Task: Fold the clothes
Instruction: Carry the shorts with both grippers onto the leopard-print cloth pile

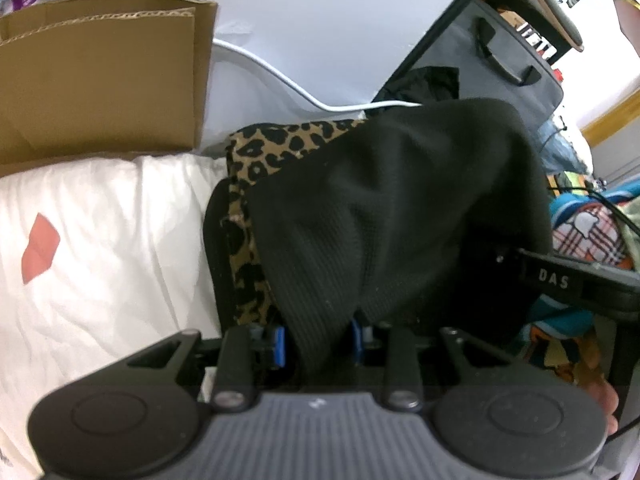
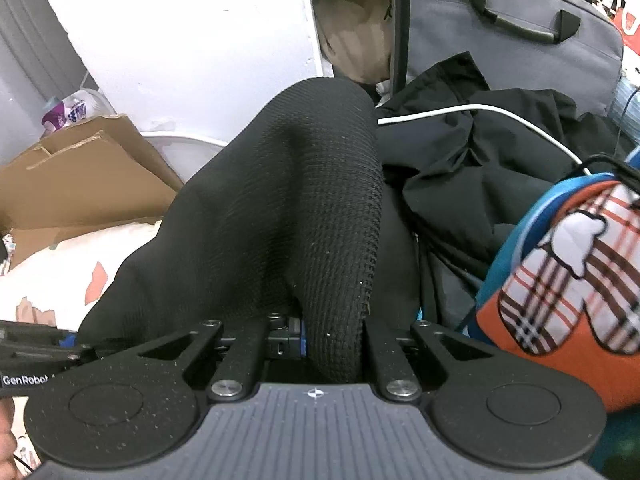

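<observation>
Here, black knit garment [image 1: 400,208] clamped in left tongs [image 1: 320,336] and right tongs [image 2: 332,332]. Could snag leopard-print cloth [image 1: 256,168] (pressed alongside) or slip free.

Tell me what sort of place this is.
Probably a cluttered bedroom or storage corner at home: a white quilt as on a bed, a cardboard box against the white wall, and a heap of clothes beside a grey fabric bag.

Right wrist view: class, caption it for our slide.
Right claw clamps black ribbed knit garment above a cluttered bed.
</observation>
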The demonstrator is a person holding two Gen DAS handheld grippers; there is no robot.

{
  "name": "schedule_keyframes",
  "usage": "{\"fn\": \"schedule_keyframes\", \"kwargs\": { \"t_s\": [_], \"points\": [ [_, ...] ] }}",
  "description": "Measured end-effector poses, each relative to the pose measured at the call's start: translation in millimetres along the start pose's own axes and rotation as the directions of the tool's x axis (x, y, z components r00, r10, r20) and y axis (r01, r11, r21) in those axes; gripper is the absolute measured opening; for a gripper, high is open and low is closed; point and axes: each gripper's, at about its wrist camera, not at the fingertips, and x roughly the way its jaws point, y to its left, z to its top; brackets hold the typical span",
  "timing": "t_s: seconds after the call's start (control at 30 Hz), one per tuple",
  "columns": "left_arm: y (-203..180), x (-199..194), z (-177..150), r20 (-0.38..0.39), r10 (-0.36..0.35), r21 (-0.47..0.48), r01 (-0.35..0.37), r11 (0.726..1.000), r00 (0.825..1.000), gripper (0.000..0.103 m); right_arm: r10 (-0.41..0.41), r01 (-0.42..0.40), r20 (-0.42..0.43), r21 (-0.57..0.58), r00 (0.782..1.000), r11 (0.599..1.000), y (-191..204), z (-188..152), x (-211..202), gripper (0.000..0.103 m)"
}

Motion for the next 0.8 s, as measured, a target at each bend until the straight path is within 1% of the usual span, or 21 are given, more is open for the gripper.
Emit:
{"fn": "schedule_keyframes", "kwargs": {
  "t_s": [0.17,0.47,0.67,0.8],
  "points": [
    [6,13,7,0.005,0.009,-0.005,-0.009,1.000,1.000,0.031,-0.015,0.015,-0.005,-0.025,1.000,1.000,1,6,17,0.008],
    [16,32,16,0.006,0.009,-0.022,-0.009,1.000,1.000,0.032,-0.028,0.027,-0.029,-0.027,0.999,0.999,-6,23,53,0.010],
    [24,39,16,0.007,0.008,-0.046,-0.008,0.999,1.000,0.033,-0.072,0.071,-0.046,-0.016,0.996,0.997,-9,33,79,0.017],
    [25,39,16,0.008,0.005,-0.051,-0.005,0.999,1.000,0.033,-0.129,0.127,-0.048,-0.039,0.990,0.991,-6,35,94,0.021]
  ]
}}
